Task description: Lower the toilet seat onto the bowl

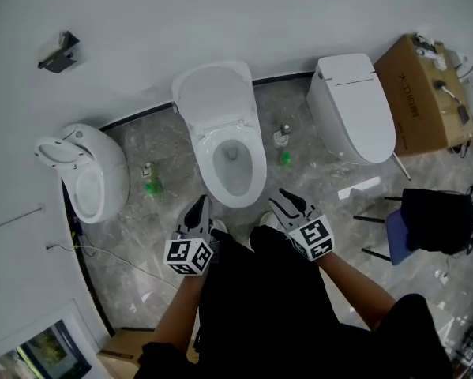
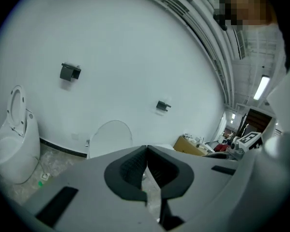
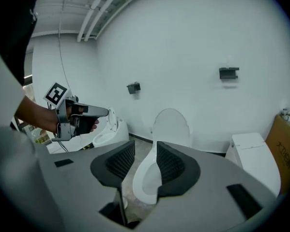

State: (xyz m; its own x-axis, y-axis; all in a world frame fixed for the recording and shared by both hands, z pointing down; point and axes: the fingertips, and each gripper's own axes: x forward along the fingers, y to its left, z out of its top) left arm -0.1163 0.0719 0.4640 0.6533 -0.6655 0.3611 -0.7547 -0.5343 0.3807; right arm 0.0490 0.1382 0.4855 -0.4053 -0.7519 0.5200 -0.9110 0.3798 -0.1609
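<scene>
Short of the toilet bowl (image 1: 233,164) hover left tool (image 1: 202,203), closed empty, and right tool (image 1: 287,200), spread wide, evidently poised for the upright seat (image 1: 215,97).

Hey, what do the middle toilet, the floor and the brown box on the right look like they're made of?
The middle toilet is likely glazed ceramic: glossy white with soft highlights. Its raised lid could be plastic. The floor looks like polished stone or marble-look tile: grey, pale veining, slight sheen. The brown box is cardboard: matt tan with printed lettering.
</scene>
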